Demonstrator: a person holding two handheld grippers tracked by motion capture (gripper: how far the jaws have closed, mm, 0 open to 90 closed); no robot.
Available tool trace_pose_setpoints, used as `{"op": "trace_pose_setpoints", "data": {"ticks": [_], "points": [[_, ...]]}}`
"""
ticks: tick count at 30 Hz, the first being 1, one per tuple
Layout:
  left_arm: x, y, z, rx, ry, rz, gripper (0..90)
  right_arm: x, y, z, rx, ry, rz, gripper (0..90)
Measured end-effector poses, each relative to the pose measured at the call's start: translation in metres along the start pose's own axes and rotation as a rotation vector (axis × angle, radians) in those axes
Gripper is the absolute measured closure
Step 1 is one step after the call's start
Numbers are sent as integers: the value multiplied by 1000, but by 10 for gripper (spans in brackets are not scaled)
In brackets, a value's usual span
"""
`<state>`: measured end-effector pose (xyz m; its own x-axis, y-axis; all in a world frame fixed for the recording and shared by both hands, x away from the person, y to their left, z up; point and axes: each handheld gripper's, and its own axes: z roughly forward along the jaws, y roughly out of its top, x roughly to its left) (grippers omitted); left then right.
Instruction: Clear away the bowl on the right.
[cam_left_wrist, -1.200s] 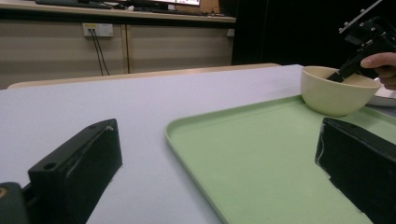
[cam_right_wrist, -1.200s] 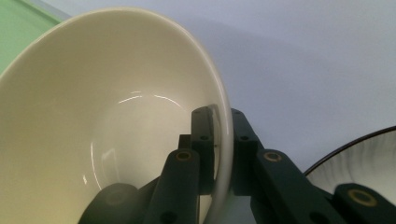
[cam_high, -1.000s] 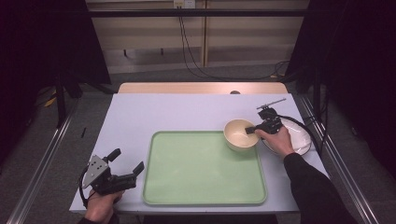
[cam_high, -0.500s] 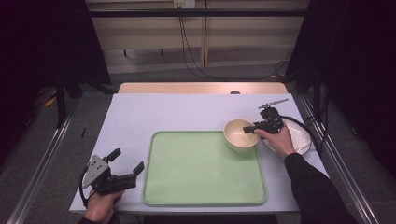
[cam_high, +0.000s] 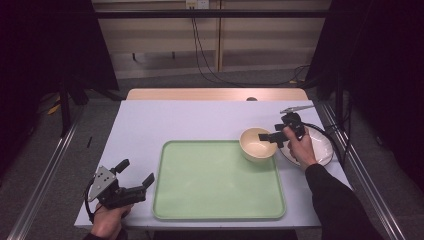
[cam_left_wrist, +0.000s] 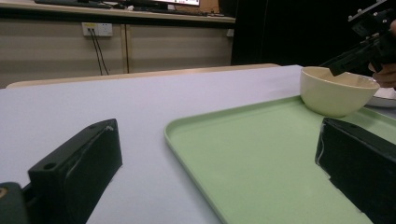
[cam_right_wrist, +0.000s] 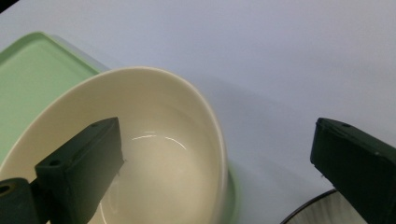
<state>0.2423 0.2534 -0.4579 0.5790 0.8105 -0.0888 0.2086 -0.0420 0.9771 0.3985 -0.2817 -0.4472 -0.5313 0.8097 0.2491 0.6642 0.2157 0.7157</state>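
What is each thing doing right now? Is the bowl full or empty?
Bowl: empty, upright, on the tray's far right corner.
Tray: flat on the table, bare except for the bowl.
Plate: flat, right of the bowl.
Left gripper: open, holding nothing.
Right gripper: open, one jaw inside the bowl.

table (cam_high: 190, 122) | cables (cam_high: 200, 45) | wall socket (cam_left_wrist: 97, 29) | floor rails (cam_high: 40, 180)

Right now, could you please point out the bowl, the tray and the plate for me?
bowl (cam_high: 257, 144): high view, on its inner hollow.
tray (cam_high: 215, 182): high view, on its bare green floor.
plate (cam_high: 322, 145): high view, on its white surface near the right rim.
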Motion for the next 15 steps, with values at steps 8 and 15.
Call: {"op": "trace_pose_setpoints", "data": {"ticks": [8, 15], "points": [[0, 0, 0, -3, -2, -3, 5, 2, 0, -9, -70, -29, 8, 24], [-1, 0, 1, -4, 11, -6, 5, 6, -4, -19, -128, -97, -27, 26]]}}
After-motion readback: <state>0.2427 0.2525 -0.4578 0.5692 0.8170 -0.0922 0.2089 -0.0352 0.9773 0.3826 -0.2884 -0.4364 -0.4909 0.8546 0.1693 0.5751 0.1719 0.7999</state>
